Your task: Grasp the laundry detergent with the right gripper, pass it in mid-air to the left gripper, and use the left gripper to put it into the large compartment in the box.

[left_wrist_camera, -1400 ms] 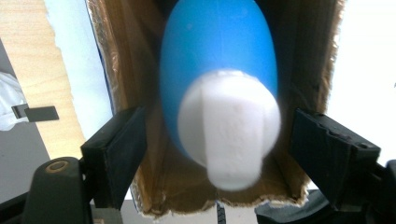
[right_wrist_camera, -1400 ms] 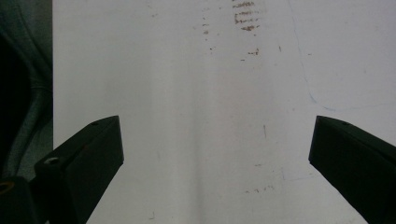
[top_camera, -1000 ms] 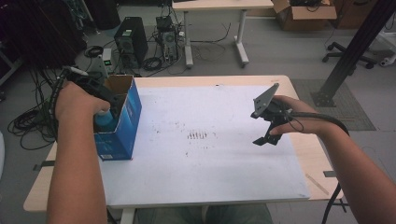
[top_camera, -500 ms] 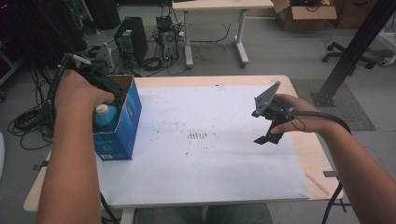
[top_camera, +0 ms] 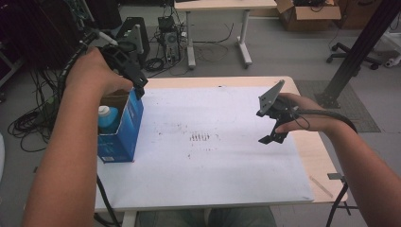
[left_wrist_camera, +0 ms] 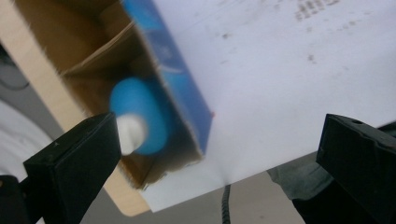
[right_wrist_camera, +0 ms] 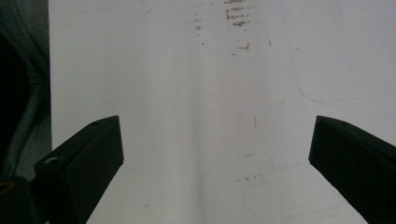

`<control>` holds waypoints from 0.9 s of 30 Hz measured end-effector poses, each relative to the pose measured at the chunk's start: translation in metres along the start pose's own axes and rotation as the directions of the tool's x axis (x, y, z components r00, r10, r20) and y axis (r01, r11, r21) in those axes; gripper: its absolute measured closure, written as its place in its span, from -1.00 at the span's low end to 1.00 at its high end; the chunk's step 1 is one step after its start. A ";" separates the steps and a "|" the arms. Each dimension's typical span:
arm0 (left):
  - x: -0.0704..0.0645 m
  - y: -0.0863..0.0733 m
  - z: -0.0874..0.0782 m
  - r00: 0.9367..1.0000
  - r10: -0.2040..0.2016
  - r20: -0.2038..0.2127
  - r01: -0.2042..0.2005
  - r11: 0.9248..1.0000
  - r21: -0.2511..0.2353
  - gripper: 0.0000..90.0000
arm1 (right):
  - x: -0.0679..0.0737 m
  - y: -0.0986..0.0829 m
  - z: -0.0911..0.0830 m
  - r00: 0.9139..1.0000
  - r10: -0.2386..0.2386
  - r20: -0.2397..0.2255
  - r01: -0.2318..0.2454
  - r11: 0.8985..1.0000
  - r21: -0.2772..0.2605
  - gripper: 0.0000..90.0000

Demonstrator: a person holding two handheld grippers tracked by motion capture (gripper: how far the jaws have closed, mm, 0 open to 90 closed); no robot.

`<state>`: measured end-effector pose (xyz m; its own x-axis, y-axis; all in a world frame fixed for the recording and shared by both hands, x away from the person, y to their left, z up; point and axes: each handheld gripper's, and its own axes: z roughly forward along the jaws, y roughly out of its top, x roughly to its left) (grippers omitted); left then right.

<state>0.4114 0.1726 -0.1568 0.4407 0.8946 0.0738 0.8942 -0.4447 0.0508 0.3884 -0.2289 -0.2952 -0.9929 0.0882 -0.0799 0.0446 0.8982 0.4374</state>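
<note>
A blue cardboard box point(top_camera: 124, 134) stands open at the left edge of the white sheet point(top_camera: 213, 170). Inside it a blue bottle point(top_camera: 108, 118) with a white cap stands upright. My left gripper point(top_camera: 137, 83) hangs above the box's far end, open and with nothing in it. In the left gripper view the wide-apart jaws of the left gripper point(left_wrist_camera: 217, 131) frame the blurred bottle point(left_wrist_camera: 142, 119) and the box point(left_wrist_camera: 187, 98) below. My right gripper point(top_camera: 264, 126) hovers open over the sheet's right side. The right gripper point(right_wrist_camera: 215, 127) has bare sheet point(right_wrist_camera: 187, 93) between its jaws.
Dark smudges point(top_camera: 202, 137) mark the sheet's middle. The wooden table point(top_camera: 321, 156) shows along the right and far edges. On the floor beyond stand computer towers point(top_camera: 168, 28), cables, another table point(top_camera: 217, 5), a cardboard box point(top_camera: 307, 9) and an office chair point(top_camera: 378, 49).
My left gripper has risen out of the box and moved toward its far end, leaving the bottle standing inside. The right gripper has barely moved.
</note>
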 end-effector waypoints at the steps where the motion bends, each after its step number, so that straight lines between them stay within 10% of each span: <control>1: -0.003 0.002 -0.001 1.000 0.010 0.001 -0.010 1.000 0.000 -1.00 | -0.001 0.000 0.000 1.000 0.000 0.000 0.000 1.000 0.001 -0.93; 6: -0.017 0.010 -0.005 0.995 0.094 0.022 -0.094 0.995 -0.018 -0.99 | -0.004 -0.001 0.001 1.000 0.010 -0.003 -0.010 1.000 0.010 -0.93; 17: -0.051 0.018 -0.005 0.960 0.277 0.039 -0.276 0.961 -0.035 -0.99 | -0.008 -0.002 0.001 1.000 0.015 -0.004 -0.015 0.999 0.028 -0.93; 27: -0.085 0.021 0.004 0.880 0.475 0.023 -0.474 0.880 -0.019 -0.99 | -0.010 -0.003 0.001 1.000 0.022 -0.007 -0.021 0.999 0.049 -0.93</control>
<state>0.3928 0.0878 -0.1663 0.8140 0.5772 0.0658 0.5767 -0.8165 0.0281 0.3987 -0.2319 -0.2963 -0.9924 0.1048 -0.0643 0.0711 0.9160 0.3949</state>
